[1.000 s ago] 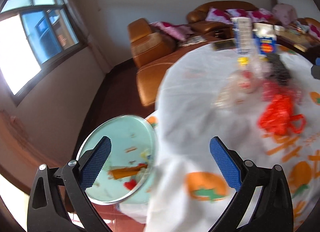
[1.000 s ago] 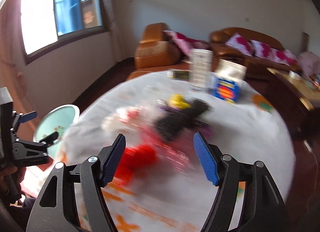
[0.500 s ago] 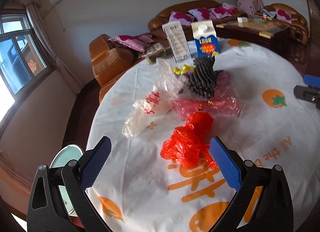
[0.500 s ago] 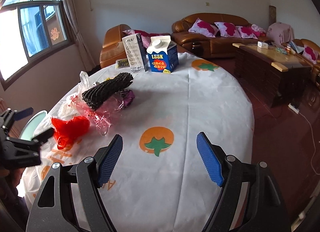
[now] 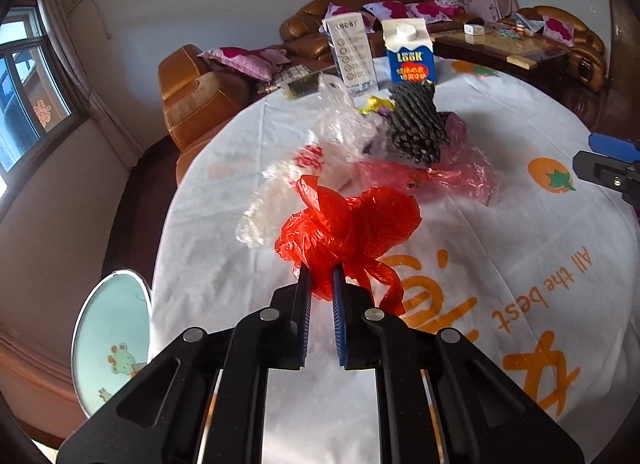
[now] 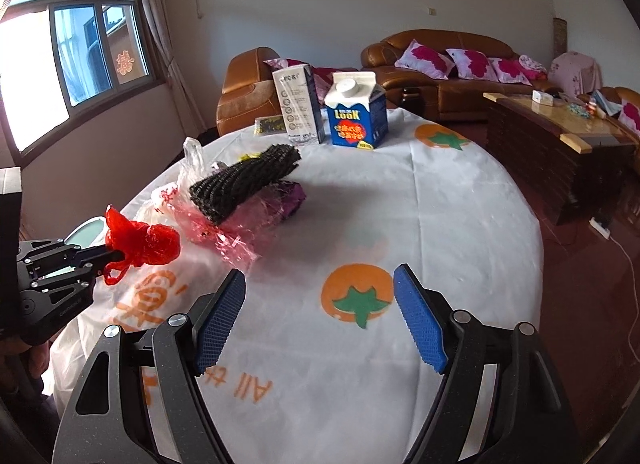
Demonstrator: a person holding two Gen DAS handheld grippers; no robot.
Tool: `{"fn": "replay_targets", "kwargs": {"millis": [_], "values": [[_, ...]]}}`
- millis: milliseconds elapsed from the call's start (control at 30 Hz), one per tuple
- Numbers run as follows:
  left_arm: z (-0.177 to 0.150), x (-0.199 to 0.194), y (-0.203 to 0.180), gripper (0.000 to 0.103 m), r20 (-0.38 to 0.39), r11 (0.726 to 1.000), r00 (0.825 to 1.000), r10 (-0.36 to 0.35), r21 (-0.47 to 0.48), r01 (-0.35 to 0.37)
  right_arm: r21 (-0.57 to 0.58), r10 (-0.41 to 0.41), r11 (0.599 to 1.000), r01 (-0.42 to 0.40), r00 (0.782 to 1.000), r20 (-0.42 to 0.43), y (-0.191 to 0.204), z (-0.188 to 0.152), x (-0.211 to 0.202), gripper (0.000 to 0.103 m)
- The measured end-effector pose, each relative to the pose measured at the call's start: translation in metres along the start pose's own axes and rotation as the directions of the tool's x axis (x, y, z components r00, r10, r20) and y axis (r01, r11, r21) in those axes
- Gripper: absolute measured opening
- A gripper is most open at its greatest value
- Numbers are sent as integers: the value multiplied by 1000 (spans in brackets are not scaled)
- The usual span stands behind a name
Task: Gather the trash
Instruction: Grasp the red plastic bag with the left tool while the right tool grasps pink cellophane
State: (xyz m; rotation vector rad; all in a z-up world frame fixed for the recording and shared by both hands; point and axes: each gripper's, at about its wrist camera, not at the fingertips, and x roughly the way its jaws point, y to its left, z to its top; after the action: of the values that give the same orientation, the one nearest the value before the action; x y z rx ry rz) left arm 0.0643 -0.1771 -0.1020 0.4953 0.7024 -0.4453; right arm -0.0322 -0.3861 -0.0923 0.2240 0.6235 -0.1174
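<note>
Two claws over the surface (image 6: 440,191): my left claw (image 5: 320,276) has just clamped the red bag (image 5: 352,223); my right claw (image 6: 320,304) gapes empty.

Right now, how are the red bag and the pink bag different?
The red bag is solid bright red; the pink bag is pale and see-through. The red bag is pinched in the left gripper; the pink bag lies on the table under a black mesh bundle. Both are crumpled thin plastic.
</note>
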Motion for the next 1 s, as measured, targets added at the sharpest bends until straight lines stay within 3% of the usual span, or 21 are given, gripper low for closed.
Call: {"fn": "replay_targets", "kwargs": {"millis": [267,500,667,1000], "values": [[-5,-24,43,10,42,997,997,67,-39,-66,-16,11,1000,-10,999,53,10,35,13,75],[-20,-20,99,10,3,977,986,167,-138,-165,1,14,1000,-15,999,45,4,83,54,75],[-36,-18,117,10,-22,969,980,199,-143,-200,8,19,1000,-19,1000,-5,11,69,59,74],[-51,-21,119,10,-31,972,983,183,-144,-185,50,107,994,-100,978,-177,45,31,81,58]]}}
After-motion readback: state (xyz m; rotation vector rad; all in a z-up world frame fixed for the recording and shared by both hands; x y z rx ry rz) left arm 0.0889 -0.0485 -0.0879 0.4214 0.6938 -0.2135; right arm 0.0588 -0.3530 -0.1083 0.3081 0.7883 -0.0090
